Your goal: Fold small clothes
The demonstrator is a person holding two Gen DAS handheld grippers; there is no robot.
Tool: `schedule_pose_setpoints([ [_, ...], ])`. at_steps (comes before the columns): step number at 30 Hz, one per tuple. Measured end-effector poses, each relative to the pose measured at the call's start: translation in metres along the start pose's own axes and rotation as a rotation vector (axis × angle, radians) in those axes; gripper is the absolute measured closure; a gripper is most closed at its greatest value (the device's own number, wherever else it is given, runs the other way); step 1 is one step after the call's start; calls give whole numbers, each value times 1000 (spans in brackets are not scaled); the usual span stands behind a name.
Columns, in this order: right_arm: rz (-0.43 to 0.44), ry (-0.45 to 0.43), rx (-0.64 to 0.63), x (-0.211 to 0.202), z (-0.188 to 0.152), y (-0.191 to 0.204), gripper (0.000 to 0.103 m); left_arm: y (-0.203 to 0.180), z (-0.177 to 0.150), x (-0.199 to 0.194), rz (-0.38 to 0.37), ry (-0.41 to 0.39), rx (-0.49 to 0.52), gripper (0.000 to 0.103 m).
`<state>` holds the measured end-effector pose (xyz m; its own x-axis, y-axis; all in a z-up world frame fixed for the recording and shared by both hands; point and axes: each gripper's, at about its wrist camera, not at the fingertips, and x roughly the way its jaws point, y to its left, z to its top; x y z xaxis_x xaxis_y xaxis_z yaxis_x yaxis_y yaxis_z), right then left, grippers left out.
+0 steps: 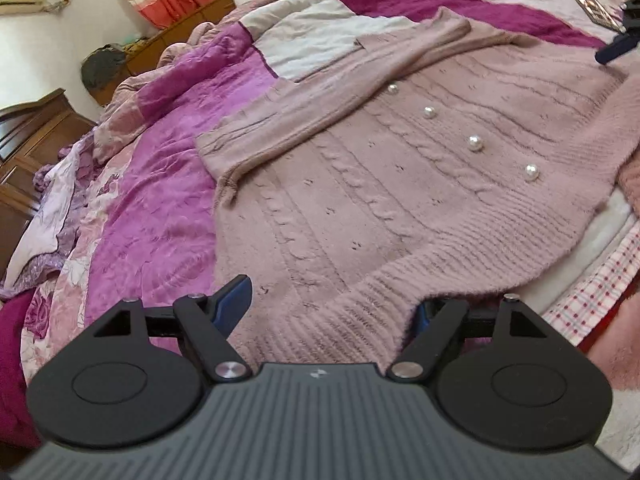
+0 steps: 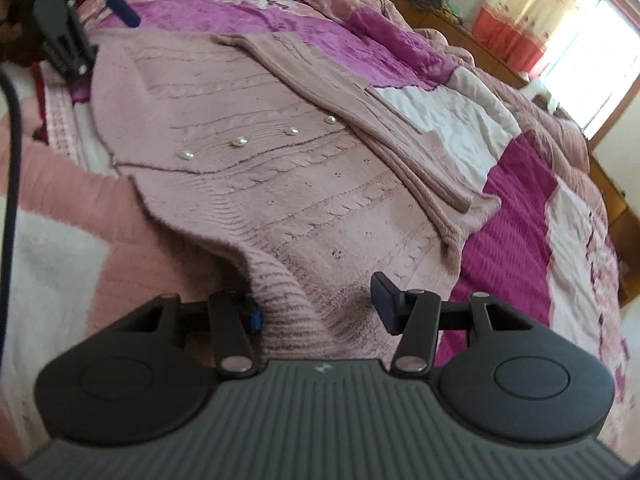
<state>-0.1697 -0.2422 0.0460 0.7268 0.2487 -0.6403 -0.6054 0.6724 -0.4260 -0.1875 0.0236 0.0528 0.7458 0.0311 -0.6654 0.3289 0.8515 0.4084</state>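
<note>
A dusty-pink cable-knit cardigan [image 1: 400,184] with pearl buttons [image 1: 475,143] lies spread on the bed, one sleeve folded across its front. My left gripper [image 1: 330,308] stands open at the ribbed hem, which lies flat between its jaws; the right finger is partly hidden behind the hem's edge. At the opposite corner my right gripper [image 2: 318,306] is shut on a raised ridge of the cardigan [image 2: 280,200], and that corner is lifted slightly off the bed. Each gripper also shows in the other's view: the right gripper [image 1: 616,40] and the left gripper [image 2: 116,4].
A purple, magenta and white patchwork quilt [image 1: 168,200] covers the bed. A pink and white fluffy blanket [image 2: 60,248] lies by the near edge. Wooden furniture [image 1: 36,132] lines the wall and a curtained window [image 2: 560,12] stands beyond the bed. A black cable [image 2: 12,160] hangs at the left.
</note>
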Motion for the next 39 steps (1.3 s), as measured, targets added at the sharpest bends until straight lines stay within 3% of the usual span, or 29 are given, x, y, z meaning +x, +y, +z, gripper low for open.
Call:
schedule_pose_setpoints([
  [4, 28, 15, -22, -5, 2, 0, 50, 1, -1, -12, -57, -7, 23, 21],
  [8, 123, 30, -128, -23, 3, 4, 49, -2, -7, -24, -125, 37, 88, 21],
  [12, 125, 58, -214, -24, 1, 14, 49, -9, -15, -25, -88, 48, 179, 21],
  [18, 31, 9, -156, -10, 5, 19, 49, -15, -10, -9, -4, 53, 193, 17],
  [25, -29, -11, -76, 10, 10, 12, 50, -20, -12, -13, 45, -44, 222, 17],
  [27, -20, -23, -57, 11, 9, 10, 70, -23, -10, -13, 53, -69, 227, 17],
  [29, -5, -32, -19, 10, 10, 7, 83, -25, -7, -8, 42, -72, 228, 17],
  [34, -24, -60, 77, 13, 17, -2, 88, -18, 3, 7, -18, -60, 176, 17],
  [39, -14, -85, 235, 16, 27, -25, 91, -17, 6, 12, -49, -51, 156, 26],
])
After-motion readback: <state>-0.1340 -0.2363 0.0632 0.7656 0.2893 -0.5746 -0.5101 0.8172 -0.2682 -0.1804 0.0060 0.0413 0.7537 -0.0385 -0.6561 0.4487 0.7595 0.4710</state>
